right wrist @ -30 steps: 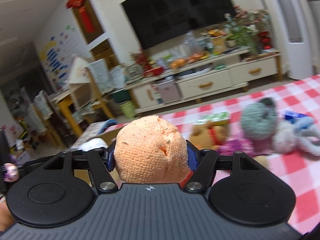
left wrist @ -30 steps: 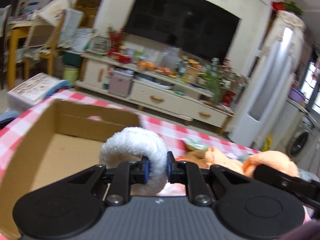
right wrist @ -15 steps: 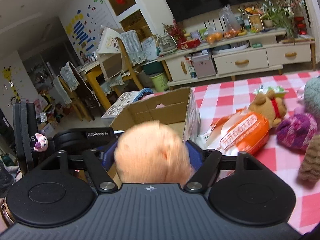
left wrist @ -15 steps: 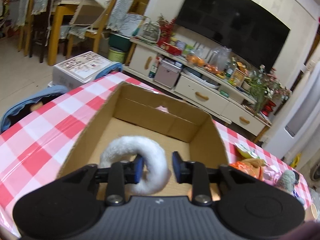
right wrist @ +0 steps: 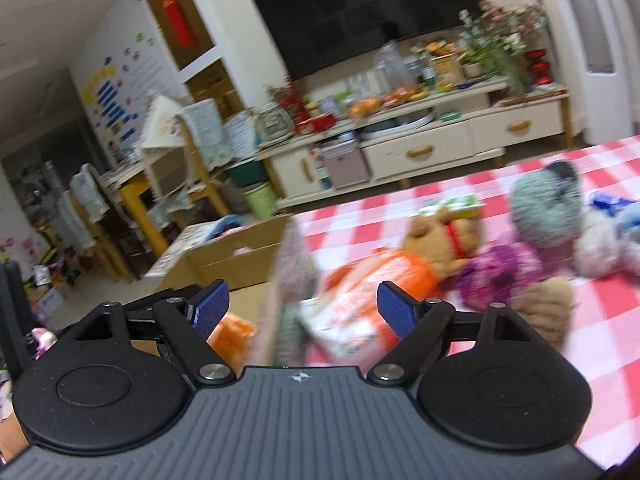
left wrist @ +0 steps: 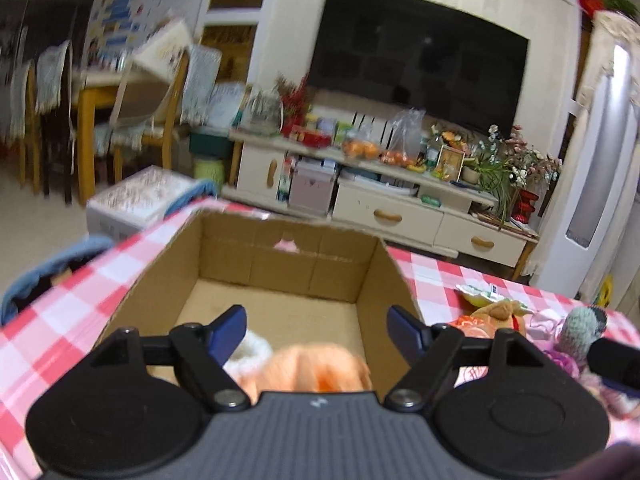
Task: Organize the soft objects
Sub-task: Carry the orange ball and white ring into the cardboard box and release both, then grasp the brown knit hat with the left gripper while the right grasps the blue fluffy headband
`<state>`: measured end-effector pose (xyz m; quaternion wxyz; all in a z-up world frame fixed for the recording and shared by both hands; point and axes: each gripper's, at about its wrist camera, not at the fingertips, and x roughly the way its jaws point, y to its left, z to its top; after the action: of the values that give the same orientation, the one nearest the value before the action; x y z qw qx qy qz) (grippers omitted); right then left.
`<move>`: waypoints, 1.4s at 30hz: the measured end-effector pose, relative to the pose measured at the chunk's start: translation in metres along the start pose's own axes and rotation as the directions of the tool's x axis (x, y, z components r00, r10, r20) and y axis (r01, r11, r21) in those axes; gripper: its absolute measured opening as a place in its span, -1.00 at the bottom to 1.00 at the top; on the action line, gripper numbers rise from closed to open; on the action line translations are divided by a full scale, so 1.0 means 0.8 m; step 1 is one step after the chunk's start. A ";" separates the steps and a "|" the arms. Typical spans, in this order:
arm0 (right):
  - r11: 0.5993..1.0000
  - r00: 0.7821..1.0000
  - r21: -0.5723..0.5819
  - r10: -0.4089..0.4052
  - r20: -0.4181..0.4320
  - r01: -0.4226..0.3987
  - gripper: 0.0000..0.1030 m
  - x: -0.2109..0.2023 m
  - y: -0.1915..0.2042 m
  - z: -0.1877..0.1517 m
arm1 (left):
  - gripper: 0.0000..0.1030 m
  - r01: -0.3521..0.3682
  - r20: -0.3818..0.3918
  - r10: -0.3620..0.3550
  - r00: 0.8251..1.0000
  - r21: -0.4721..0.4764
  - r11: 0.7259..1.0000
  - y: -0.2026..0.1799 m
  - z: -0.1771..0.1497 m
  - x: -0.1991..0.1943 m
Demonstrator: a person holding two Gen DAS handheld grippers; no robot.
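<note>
Both jaws have just been opening. The left gripper (left wrist: pixel 316 330) stands wide and empty; below its jaws, the fluffy white ring (left wrist: pixel 252 350) and fuzzy orange cloth ball (left wrist: pixel 316 368) lie in the brown cardboard box (left wrist: pixel 280 264). The right gripper (right wrist: pixel 302 306) is wide and empty too. This drop looks done; next, probably the soft toys ahead.

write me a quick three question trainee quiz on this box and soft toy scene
1. True or false: the left hand-held gripper is clamped on the white fluffy ring.
2. Which item lies beside that ring in the cardboard box? A) orange plush B) grey knit toy C) brown bear
3. Fill in: the right hand-held gripper has its jaws ____.

Key: 1 false, the jaws stand apart, having just been opening, with nothing gripped. 2 A. 3 open, also just widened.
</note>
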<state>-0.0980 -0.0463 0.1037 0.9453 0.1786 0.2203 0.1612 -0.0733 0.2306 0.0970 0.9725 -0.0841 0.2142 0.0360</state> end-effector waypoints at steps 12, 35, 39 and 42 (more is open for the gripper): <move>0.982 0.982 -0.032 -0.181 0.060 0.184 1.00 -0.049 -0.041 -0.013 | 0.54 -0.039 0.049 0.030 0.998 0.199 0.979 -0.025 -0.014 0.006; 0.883 0.875 -0.004 -0.464 0.137 0.468 1.00 -0.094 -0.140 -0.034 | 0.66 0.059 0.089 -0.078 0.993 0.196 0.979 -0.061 0.016 -0.025; 0.856 0.850 -0.032 -0.508 0.143 0.516 1.00 -0.094 -0.157 -0.033 | 0.70 0.141 0.036 -0.153 0.988 0.229 0.963 -0.098 0.005 -0.025; 0.830 0.830 -0.083 -0.535 0.157 0.551 1.00 -0.094 -0.167 -0.032 | 0.76 0.211 -0.028 -0.210 0.977 0.238 0.948 -0.127 -0.007 -0.022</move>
<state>-0.1443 -0.1866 0.0544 0.9734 0.0588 0.1907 -0.1126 -0.0804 0.1292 0.1143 0.9735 0.0116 0.2081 -0.0941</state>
